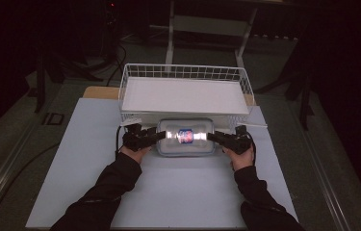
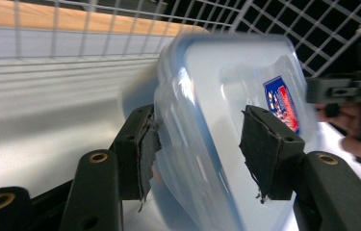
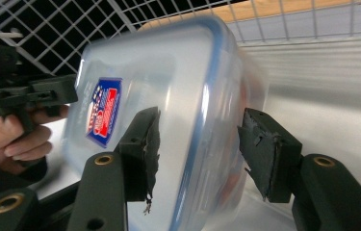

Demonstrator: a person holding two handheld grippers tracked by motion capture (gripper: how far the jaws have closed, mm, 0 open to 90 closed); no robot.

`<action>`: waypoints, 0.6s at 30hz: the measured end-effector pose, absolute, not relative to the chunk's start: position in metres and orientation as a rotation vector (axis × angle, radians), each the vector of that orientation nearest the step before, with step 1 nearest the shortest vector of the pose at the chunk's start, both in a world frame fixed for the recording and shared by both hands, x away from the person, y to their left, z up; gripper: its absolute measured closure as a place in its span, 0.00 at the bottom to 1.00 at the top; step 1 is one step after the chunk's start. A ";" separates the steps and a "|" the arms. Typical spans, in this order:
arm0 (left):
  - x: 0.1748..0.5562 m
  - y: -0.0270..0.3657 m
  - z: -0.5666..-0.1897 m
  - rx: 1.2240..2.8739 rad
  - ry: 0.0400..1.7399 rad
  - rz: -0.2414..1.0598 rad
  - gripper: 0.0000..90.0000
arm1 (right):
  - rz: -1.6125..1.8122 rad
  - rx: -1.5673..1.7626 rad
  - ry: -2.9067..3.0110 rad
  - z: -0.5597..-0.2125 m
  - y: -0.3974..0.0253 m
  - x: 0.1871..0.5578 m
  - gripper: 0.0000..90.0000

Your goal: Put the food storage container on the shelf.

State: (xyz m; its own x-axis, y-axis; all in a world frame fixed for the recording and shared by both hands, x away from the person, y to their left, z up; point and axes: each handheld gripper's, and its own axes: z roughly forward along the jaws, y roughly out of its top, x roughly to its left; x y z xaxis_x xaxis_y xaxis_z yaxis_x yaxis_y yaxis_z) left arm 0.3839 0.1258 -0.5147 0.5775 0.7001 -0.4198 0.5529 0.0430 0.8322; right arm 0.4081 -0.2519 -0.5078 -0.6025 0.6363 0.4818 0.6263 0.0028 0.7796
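Note:
A clear plastic container (image 1: 186, 147) with a blue-rimmed lid and a red and blue label (image 1: 186, 135) sits crosswise just in front of the white wire basket (image 1: 183, 71). My left gripper (image 1: 161, 136) holds its left end and my right gripper (image 1: 212, 137) its right end. In the left gripper view the container (image 2: 216, 82) is clamped between the black pads (image 2: 144, 144), one on the lid and one on the underside. The right gripper view shows the same hold: the container (image 3: 168, 67) lies between the pads (image 3: 142, 139), and its label (image 3: 103, 110) faces the camera.
The wire basket has a white liner (image 1: 183, 96) and stands on a wooden board (image 1: 98, 92) at the back of the white table mat (image 1: 178, 192). The opposite gripper shows beyond the container in each gripper view (image 2: 341, 89) (image 3: 24, 96). Dark floor and frame legs surround the table.

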 end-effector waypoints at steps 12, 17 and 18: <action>0.386 0.121 -0.515 1.632 1.059 0.256 0.49 | 1.656 1.422 2.143 -0.506 -0.247 0.407 0.50; 0.387 0.114 -0.511 1.645 1.089 0.328 0.47 | 1.641 1.426 2.133 -0.505 -0.247 0.405 0.46; 0.387 0.114 -0.511 1.647 1.088 0.331 0.45 | 1.644 1.426 2.134 -0.505 -0.247 0.404 0.45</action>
State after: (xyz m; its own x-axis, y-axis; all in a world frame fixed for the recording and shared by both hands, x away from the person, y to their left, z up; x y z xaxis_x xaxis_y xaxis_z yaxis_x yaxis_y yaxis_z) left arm 0.3871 0.1139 -0.5109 0.5427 0.7842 -0.3009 0.4836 0.0011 0.8753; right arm 0.4039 -0.2470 -0.5050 -0.5588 0.7040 0.4382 0.6033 -0.0174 0.7973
